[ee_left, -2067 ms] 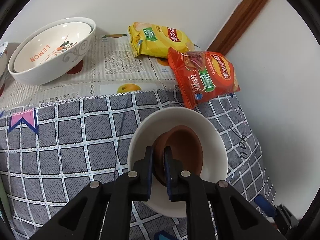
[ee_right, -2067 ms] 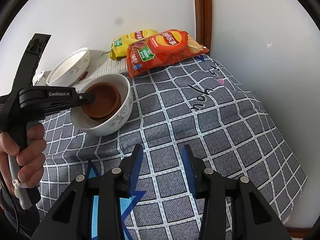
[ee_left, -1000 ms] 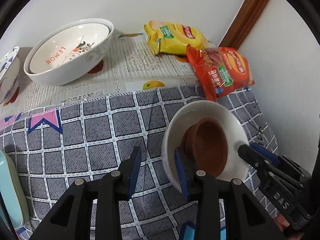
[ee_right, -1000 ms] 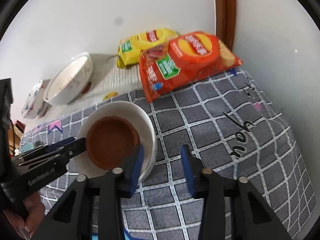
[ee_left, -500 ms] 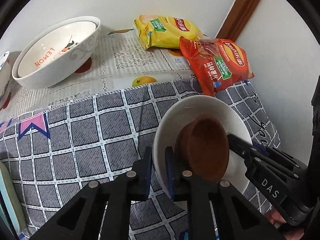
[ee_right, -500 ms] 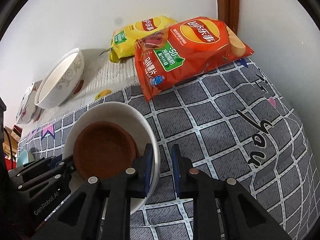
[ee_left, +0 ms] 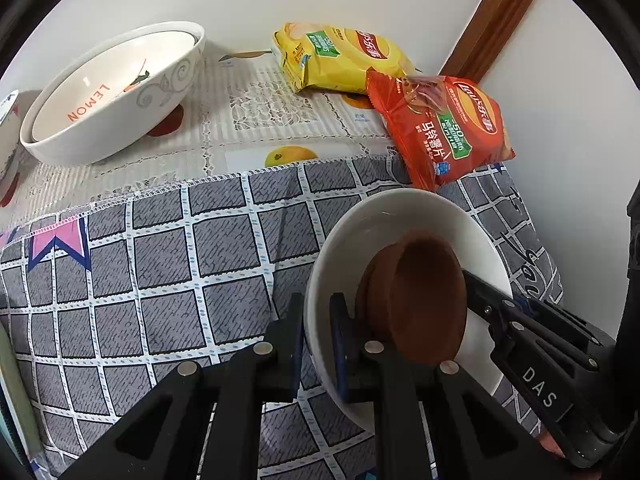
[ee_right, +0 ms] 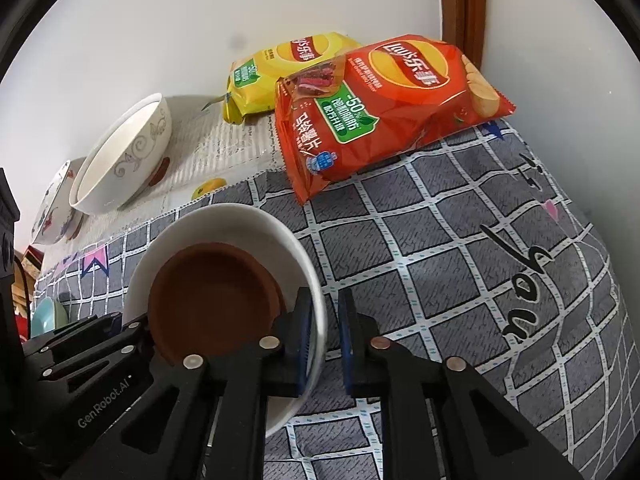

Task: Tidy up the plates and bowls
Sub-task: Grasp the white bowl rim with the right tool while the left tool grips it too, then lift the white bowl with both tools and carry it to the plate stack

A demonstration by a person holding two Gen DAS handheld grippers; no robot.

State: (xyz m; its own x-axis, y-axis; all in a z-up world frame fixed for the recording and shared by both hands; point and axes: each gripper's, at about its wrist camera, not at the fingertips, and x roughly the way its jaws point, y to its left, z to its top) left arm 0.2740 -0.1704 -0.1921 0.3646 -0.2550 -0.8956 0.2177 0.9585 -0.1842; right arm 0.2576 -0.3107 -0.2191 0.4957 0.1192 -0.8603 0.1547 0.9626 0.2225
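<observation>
On the checked tabletop (ee_left: 160,280), 2 tongs, left (ee_left: 316,332) and right (ee_right: 324,332), each clamp opposite rims of the white bowl (ee_right: 256,220) holding a brown dish (ee_right: 212,300); likely heavy, slippery, breakable.

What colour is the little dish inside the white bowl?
Reddish brown, like clay. The little dish shows best in the right wrist view.

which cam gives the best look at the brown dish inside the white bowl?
Right wrist. The brown dish faces the lens there, its round interior and rim open to view inside the white bowl. Left wrist sees the dish steeply foreshortened, partly behind the left claw.
</observation>
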